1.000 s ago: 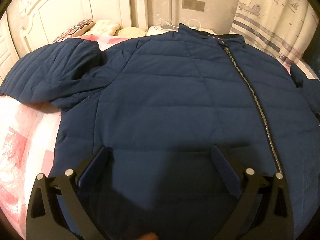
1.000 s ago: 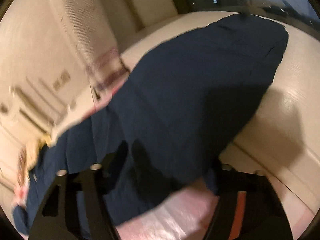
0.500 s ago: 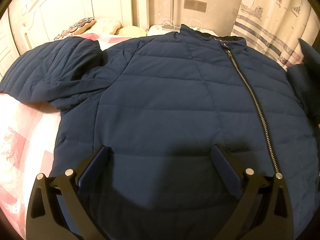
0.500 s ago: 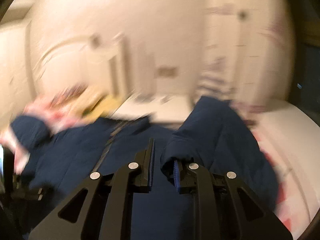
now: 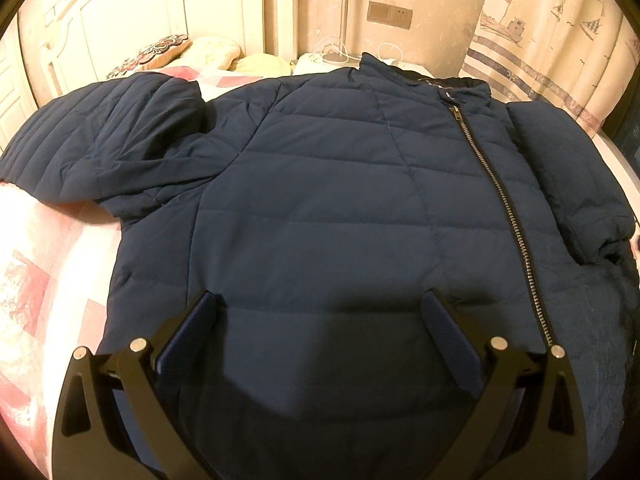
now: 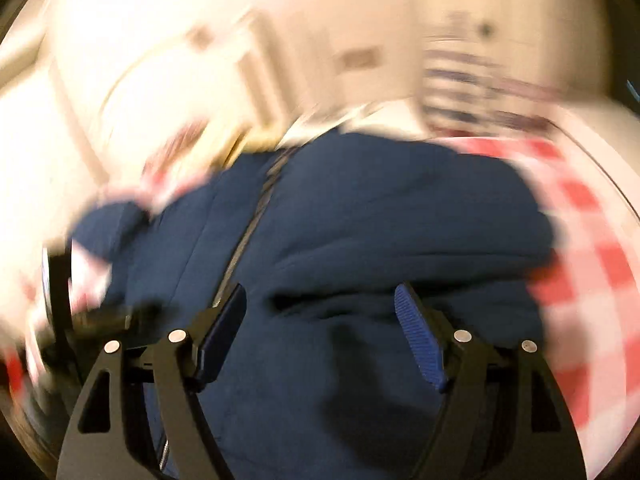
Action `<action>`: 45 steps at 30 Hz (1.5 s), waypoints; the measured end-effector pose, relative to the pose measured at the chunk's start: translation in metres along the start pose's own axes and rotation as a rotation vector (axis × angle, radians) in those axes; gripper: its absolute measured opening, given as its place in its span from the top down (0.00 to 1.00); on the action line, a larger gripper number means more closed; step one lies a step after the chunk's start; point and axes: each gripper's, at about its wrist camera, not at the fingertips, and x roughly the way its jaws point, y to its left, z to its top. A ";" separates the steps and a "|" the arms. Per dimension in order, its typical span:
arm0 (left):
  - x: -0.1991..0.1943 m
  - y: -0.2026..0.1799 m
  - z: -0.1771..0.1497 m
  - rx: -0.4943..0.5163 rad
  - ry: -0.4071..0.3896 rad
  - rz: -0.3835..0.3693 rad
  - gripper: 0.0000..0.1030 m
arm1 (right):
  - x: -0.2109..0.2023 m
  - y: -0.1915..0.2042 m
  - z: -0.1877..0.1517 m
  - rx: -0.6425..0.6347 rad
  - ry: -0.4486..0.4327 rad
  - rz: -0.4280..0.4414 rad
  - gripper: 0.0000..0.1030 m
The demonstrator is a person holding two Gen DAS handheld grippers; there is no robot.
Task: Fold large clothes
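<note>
The bed (image 5: 36, 264), under a pink checked cover, carries the navy jacket (image 5: 320, 208), which lies front up and zipped, collar toward the headboard. Taking the zip (image 5: 500, 208) as the landmark: the far sleeve (image 5: 92, 140) sprawls well away from it toward the pillow side, not yet folded, while the near sleeve (image 5: 568, 184) already lies doubled over the body just beside the zip on its other side.

The left gripper (image 5: 320, 320) hovers over the hem, on the far-sleeve side of the zip, its jaws spread wide with nothing pinched. The right gripper (image 6: 320, 320), seen through heavy blur, sits above the folded sleeve; its jaws are opening and no cloth shows between the pads.

The step in hand looks like letting that sleeve settle. To do it well, the right gripper should lift clear straight up so the puffy fabric is not dragged back. The left should pinch the sprawled sleeve near its cuff and carry it toward the zip, keeping the fold parallel to it.
</note>
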 end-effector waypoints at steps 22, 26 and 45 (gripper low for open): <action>-0.009 0.016 0.001 -0.075 -0.048 -0.046 0.02 | 0.023 0.132 0.075 -0.224 -0.137 0.188 0.69; -0.013 0.023 0.000 -0.101 -0.068 -0.084 0.02 | 0.022 0.181 0.064 -0.326 -0.057 0.364 0.24; -0.015 0.024 0.000 -0.103 -0.072 -0.085 0.02 | 0.033 -0.046 0.020 -0.026 0.047 -0.277 0.29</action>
